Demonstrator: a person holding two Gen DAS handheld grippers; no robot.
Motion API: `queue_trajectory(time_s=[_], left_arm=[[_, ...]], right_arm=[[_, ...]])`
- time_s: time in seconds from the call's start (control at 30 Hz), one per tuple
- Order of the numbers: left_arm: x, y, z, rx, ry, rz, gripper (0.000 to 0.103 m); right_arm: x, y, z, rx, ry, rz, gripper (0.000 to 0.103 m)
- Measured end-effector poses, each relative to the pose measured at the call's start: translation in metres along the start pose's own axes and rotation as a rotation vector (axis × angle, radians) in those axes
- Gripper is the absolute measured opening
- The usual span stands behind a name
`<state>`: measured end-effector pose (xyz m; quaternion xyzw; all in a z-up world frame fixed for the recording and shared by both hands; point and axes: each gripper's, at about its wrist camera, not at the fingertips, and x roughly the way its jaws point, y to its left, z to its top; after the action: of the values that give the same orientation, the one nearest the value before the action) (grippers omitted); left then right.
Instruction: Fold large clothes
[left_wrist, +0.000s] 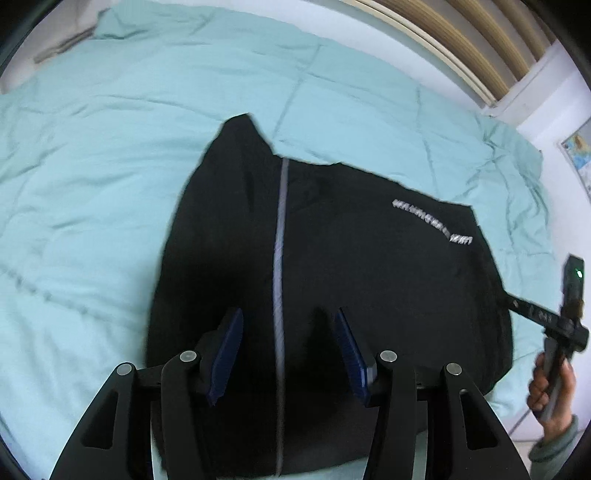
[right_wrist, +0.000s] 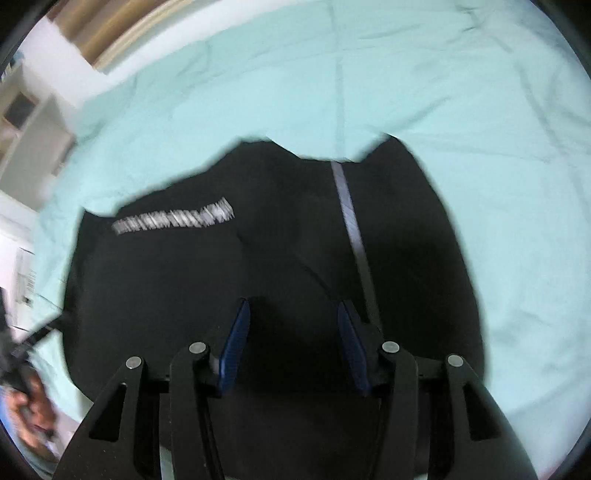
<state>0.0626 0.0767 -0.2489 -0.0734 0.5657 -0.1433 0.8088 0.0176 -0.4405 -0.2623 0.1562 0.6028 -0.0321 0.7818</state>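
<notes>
A large black garment (left_wrist: 369, 277) lies spread on a teal comforter (left_wrist: 92, 184). A grey stripe (left_wrist: 279, 240) runs down its middle and white lettering (left_wrist: 432, 221) crosses one side. My left gripper (left_wrist: 290, 354) hangs over the garment's near part, blue pads (left_wrist: 229, 354) apart on either side of the stripe, nothing pinched. In the right wrist view the same garment (right_wrist: 184, 295) fills the middle, with the stripe (right_wrist: 349, 214) and lettering (right_wrist: 173, 219). My right gripper (right_wrist: 293, 347) stands open above the dark cloth, just left of the stripe.
A wooden slatted headboard (left_wrist: 461, 48) and a white wall with a map poster (left_wrist: 580, 155) border the bed. A hand (left_wrist: 550, 387) with a gripper handle shows at the right edge; a blurred hand (right_wrist: 29, 406) at the left edge. Pale shelves (right_wrist: 26, 122) stand beyond the bed.
</notes>
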Motion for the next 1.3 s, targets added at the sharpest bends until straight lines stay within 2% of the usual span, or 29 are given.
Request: queue_trajectory(time_s=[0.13,0.27,0.33,0.47,0.57,0.7,0.83,0.9,1.0,1.17,1.3], left_arm=[[0.02,0.005,-0.012,-0.028,0.037,0.065,0.053],[0.027,-0.011,-0.002,0.0,0.04,0.13,0.054],[0.019,-0.014,0.0,0.003,0.036,0.125,0.054],[-0.023,-0.018,-0.002,0.014,-0.02,0.078,0.054],[-0.059,-0.036,0.001,0.043,-0.09,0.114,0.054],[-0.118,-0.062,0.01,0.078,-0.218,0.132,0.054],[-0.164,-0.09,0.018,0.124,-0.303,0.144,0.058],[-0.181,-0.101,0.017,0.149,-0.325,0.146,0.068],[-0.202,-0.111,0.014,0.188,-0.366,0.175,0.069],[-0.225,-0.118,0.005,0.21,-0.395,0.232,0.069],[-0.233,-0.122,-0.004,0.188,-0.399,0.221,0.069]], right_arm=[[0.021,-0.014,-0.026,0.001,0.051,-0.072,0.053],[0.028,-0.01,-0.017,0.011,0.066,-0.12,0.053],[0.019,-0.01,-0.012,0.035,0.072,-0.118,0.053],[-0.021,-0.001,-0.014,0.05,0.031,-0.074,0.053],[-0.059,0.016,-0.017,0.017,-0.019,-0.082,0.054],[-0.108,0.06,-0.019,-0.021,-0.097,-0.057,0.068],[-0.157,0.094,-0.026,-0.067,-0.178,-0.055,0.069],[-0.172,0.119,-0.027,-0.066,-0.216,-0.058,0.076],[-0.195,0.133,-0.031,-0.044,-0.269,-0.072,0.086],[-0.213,0.154,-0.041,-0.044,-0.284,-0.115,0.087],[-0.216,0.166,-0.047,-0.05,-0.272,-0.121,0.087]])
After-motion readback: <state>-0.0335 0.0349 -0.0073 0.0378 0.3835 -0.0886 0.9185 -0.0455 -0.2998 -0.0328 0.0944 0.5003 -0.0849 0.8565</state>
